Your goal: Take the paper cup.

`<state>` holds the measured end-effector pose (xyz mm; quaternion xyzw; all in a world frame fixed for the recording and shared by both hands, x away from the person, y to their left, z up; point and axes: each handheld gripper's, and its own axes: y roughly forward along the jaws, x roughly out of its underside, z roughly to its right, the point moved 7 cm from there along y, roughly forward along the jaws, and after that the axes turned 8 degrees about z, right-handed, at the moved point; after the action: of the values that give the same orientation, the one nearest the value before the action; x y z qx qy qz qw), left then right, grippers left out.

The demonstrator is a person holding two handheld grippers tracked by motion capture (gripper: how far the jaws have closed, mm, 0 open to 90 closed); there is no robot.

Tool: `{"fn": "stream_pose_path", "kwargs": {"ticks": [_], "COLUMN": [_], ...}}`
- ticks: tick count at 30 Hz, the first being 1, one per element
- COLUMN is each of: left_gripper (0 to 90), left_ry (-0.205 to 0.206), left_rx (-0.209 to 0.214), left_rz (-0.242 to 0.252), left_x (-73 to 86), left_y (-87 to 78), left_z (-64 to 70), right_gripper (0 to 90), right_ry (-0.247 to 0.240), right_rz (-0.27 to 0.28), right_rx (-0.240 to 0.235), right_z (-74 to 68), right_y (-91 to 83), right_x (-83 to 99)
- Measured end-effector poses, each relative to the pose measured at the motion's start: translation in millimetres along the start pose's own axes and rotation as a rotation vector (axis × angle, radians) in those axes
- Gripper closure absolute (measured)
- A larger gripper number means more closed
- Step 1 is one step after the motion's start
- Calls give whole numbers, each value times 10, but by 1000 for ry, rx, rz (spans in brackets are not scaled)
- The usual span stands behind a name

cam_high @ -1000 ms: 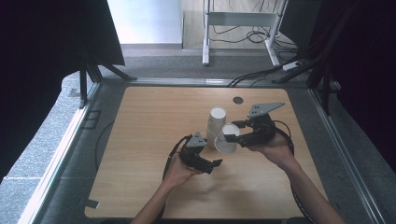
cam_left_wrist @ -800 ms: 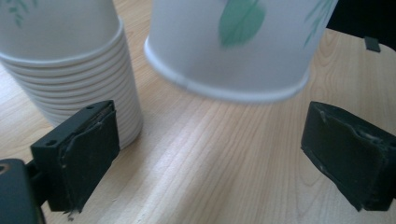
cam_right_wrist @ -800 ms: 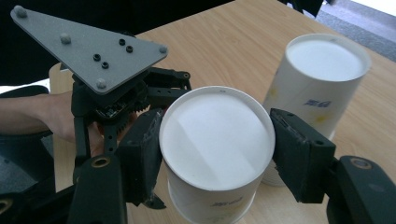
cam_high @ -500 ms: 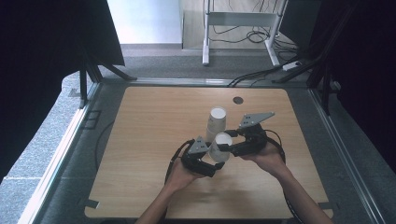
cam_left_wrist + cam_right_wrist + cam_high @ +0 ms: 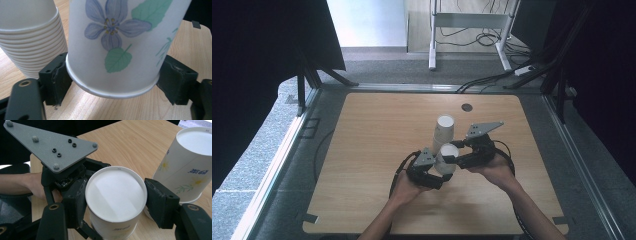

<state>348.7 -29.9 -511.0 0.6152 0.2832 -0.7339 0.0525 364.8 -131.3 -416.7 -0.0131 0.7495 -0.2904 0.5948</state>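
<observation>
A white paper cup (image 5: 448, 161) with a flower print is held upside down just in front of a stack of the same cups (image 5: 443, 131) near the table's middle. My left gripper (image 5: 438, 172) is shut on the cup's rim (image 5: 112, 91), one jaw on each side; in that view the stack (image 5: 30, 45) stands at the left. My right gripper (image 5: 454, 158) is shut on the cup's flat base (image 5: 116, 195), its jaws pressing both sides. The left gripper's grey plate (image 5: 50, 145) sits right behind the cup, and the stack (image 5: 186, 165) stands to the right.
A small dark round disc (image 5: 467, 107) is set in the wooden table (image 5: 377, 130) near its far edge. Cables trail from both grippers over the table's near half. A dark frame and black curtains border the table on both sides.
My right gripper has carried the cup from beside the stack toward the near left, into the left gripper's jaws. Both hands have drawn together.
</observation>
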Motion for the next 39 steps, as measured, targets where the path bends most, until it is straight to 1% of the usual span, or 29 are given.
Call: {"fn": "stream_pose_path", "kwargs": {"ticks": [4,5,7,10,14,18,20,24,28,31,36,37,39], "left_gripper": [251,281,291,338,351,373,387,396,400,400,400,400,400], "left_ry": [2,1,3,4,6,10,15,13,4,11,28,32,35], "left_rx": [-3,-1,-3,-3,-7,-6,-7,-5,11,19,18,19,21], "left_rz": [-6,-7,-9,-15,-19,-22,-32,-41,-51,-72,-114,-121,-131], "left_x": [13,18,21,28,27,30,30,31,33,30,36,37,35], "left_y": [-4,-6,-7,-7,-8,-11,-18,-21,-21,-35,-73,-82,-96], "left_z": [-8,-10,-12,-15,-22,-26,-32,-34,-33,-41,-66,-71,-77], "right_gripper": [369,367,366,363,362,361,358,354,344,306,252,230,212], "right_ry": [6,10,11,18,26,23,23,22,7,5,-31,-50,-70], "right_rz": [-3,-6,-7,-9,-10,-16,-18,-22,-31,-24,-39,-49,-71], "right_rx": [-1,-2,-2,-3,-5,-4,-6,-11,-19,-25,-13,-13,-20], "right_z": [16,26,30,47,63,66,68,71,63,54,76,75,63], "right_y": [1,-1,-1,-3,-3,-3,-1,2,9,-6,-74,-103,-121], "right_x": [16,25,28,41,52,53,56,58,57,46,43,40,47]}}
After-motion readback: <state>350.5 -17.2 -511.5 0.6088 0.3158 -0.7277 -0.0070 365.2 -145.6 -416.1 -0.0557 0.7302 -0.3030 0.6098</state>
